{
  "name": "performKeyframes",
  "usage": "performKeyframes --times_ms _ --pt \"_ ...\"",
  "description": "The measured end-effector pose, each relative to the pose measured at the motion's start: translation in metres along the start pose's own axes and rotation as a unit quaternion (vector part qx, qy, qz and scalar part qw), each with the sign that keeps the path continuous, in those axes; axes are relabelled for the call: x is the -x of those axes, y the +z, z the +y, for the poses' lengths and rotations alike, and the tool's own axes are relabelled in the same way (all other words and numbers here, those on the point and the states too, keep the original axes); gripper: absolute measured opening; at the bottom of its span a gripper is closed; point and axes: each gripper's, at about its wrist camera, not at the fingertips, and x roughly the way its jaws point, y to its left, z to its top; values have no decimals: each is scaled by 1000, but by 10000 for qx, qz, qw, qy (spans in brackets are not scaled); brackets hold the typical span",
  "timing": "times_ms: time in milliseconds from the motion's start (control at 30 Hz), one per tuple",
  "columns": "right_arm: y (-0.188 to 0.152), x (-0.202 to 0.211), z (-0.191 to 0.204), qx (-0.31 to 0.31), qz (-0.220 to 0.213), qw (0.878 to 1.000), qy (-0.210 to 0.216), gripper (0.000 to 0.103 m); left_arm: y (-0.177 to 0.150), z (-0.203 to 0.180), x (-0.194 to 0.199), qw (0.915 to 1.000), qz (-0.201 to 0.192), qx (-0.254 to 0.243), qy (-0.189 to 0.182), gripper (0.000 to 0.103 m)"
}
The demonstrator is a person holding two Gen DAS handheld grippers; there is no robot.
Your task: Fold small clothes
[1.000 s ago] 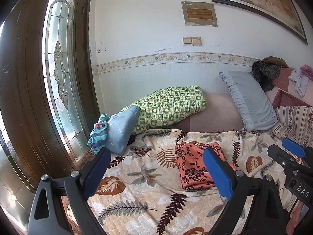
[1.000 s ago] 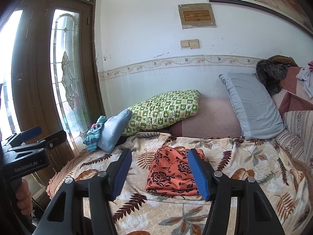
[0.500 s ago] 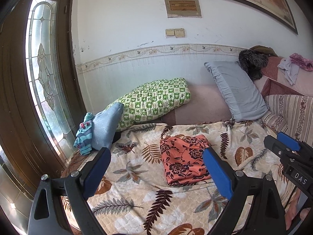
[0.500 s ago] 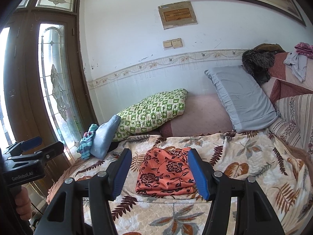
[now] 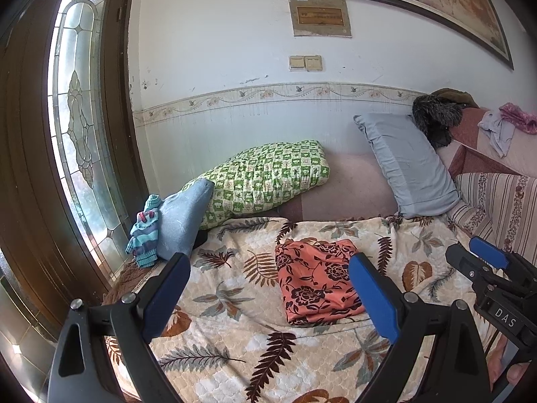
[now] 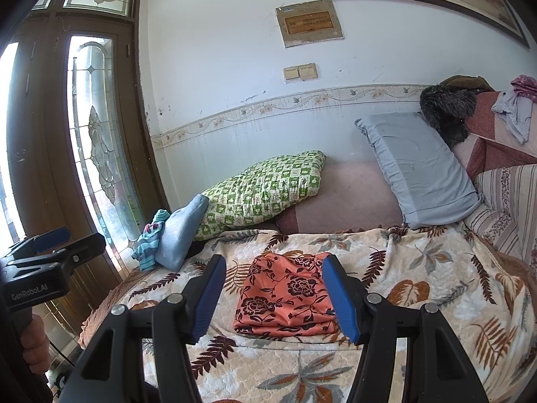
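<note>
An orange garment with dark flowers (image 5: pixel 315 282) lies folded into a flat rectangle on the leaf-print bedspread (image 5: pixel 235 329); it also shows in the right wrist view (image 6: pixel 285 297). My left gripper (image 5: pixel 268 288) is open and empty, held above the bedspread in front of the garment. My right gripper (image 6: pixel 273 290) is open and empty, its blue pads either side of the garment in view, held back from it. The right gripper also shows at the right edge of the left wrist view (image 5: pixel 486 262).
A green checked pillow (image 5: pixel 265 181), a blue-grey pillow (image 5: pixel 406 164) and a light blue cushion (image 5: pixel 181 221) with striped clothes (image 5: pixel 144 235) line the back. A wooden glass door (image 5: pixel 77 127) stands left. More clothes (image 5: pixel 503 127) lie on the sofa back at right.
Both grippers have drawn back and away from the folded garment, which now looks smaller and lies untouched. Both stay open.
</note>
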Motion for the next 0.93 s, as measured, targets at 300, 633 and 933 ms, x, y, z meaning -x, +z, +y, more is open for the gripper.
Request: performKeyframes --times_ms 300,633,933 --pt "-3 -15 14 168 110 9998 51 64 -3 10 -6 10000 -16 20 -7 95" --pt "-7 -40 32 278 322 9989 193 64 -5 23 -21 10000 -31 77 -39 95" --pt "-11 -68 41 327 512 9978 279 64 -16 35 -49 9998 151 136 -1 95"
